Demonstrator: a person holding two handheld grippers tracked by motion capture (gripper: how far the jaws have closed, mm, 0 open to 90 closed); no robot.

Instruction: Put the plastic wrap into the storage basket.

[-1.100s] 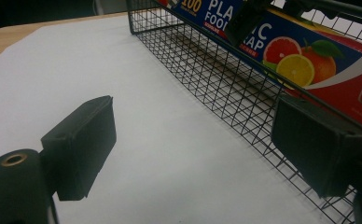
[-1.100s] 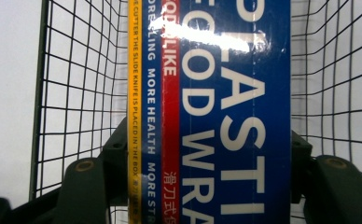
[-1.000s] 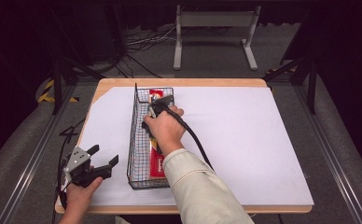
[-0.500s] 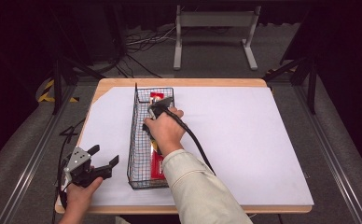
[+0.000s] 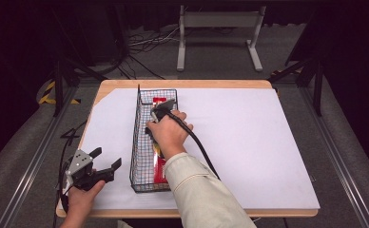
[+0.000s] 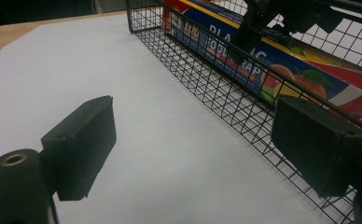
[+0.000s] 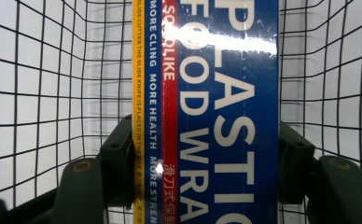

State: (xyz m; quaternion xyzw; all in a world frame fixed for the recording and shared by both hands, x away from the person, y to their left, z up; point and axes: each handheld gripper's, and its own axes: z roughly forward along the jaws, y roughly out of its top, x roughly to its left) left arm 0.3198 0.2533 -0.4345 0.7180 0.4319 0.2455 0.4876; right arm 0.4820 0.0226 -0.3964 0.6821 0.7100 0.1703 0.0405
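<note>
A black wire basket stands on the white sheet, left of the middle. In it lies a long plastic wrap box, blue, red and yellow. My right gripper reaches down into the basket from above, a hand on it. In the right gripper view its jaws press both long sides of the box, shut on it. My left gripper is held open near the table's front left corner, pointing at the basket wall. Nothing sits between its fingers. The box shows through the mesh.
A white sheet covers the wooden table, with wide bare room right of the basket. The right gripper's black cable trails across the sheet toward the sleeve. A grey metal stand is on the floor beyond the table.
The right hand has shifted slightly toward the near end of the basket with the box. The left gripper has stayed in place, open.
</note>
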